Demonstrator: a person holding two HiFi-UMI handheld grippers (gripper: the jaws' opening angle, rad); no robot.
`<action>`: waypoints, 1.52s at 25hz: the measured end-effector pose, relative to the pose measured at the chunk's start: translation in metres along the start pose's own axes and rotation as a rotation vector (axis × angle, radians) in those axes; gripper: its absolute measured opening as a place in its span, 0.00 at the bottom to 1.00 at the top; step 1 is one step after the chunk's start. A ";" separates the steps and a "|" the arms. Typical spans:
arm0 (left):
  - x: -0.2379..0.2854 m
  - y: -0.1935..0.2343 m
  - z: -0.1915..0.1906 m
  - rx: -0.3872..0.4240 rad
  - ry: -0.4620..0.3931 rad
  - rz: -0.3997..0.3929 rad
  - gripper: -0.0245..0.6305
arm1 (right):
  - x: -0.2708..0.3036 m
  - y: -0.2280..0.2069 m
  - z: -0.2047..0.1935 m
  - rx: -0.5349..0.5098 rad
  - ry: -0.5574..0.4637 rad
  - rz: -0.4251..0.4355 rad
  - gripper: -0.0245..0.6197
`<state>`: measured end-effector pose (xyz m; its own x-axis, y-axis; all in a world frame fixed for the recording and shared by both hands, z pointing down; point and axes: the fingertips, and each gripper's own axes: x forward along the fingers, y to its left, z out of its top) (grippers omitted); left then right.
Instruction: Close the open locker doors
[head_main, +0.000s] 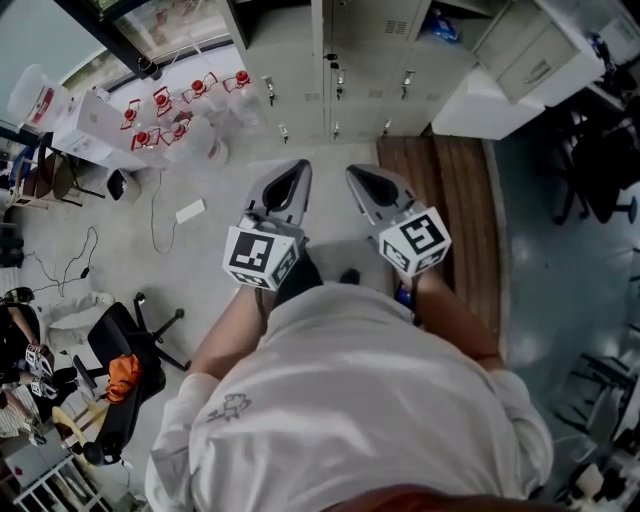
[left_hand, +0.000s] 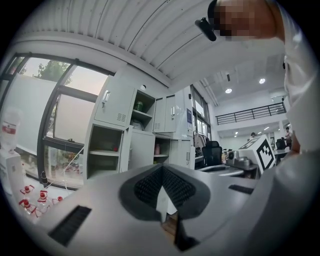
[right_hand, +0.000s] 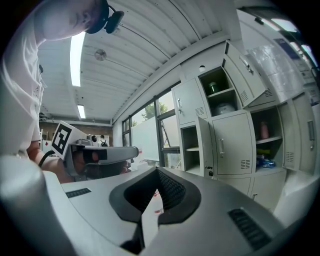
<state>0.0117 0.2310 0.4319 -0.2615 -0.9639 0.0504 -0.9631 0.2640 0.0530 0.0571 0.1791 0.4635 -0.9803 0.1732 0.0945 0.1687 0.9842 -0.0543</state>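
A bank of pale grey lockers (head_main: 340, 60) is seen along the far wall, with several locker doors (right_hand: 231, 142) swung out and shelves exposed. It is faced from well back by the left gripper (head_main: 296, 170) and the right gripper (head_main: 356, 174), both held level, jaws pressed together on nothing. Bare floor (head_main: 230, 190) is left between them and the lockers, edged on the right by a wooden platform (head_main: 450, 190).

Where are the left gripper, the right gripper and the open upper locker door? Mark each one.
left gripper (head_main: 300, 168), head view, where its tips meet.
right gripper (head_main: 354, 172), head view, where its tips meet.
open upper locker door (right_hand: 246, 75), right gripper view, middle of the panel.
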 end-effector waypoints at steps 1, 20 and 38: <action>0.004 0.004 0.000 -0.003 -0.001 0.001 0.03 | 0.004 -0.004 0.000 0.000 0.002 0.003 0.03; 0.080 0.127 0.017 0.006 -0.011 -0.109 0.03 | 0.136 -0.071 0.014 0.051 0.014 -0.079 0.03; 0.140 0.195 0.002 0.001 0.035 -0.095 0.03 | 0.204 -0.132 0.009 0.071 0.036 -0.058 0.03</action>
<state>-0.2130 0.1480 0.4468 -0.1667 -0.9828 0.0796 -0.9835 0.1715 0.0582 -0.1658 0.0842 0.4805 -0.9838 0.1180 0.1349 0.1023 0.9877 -0.1182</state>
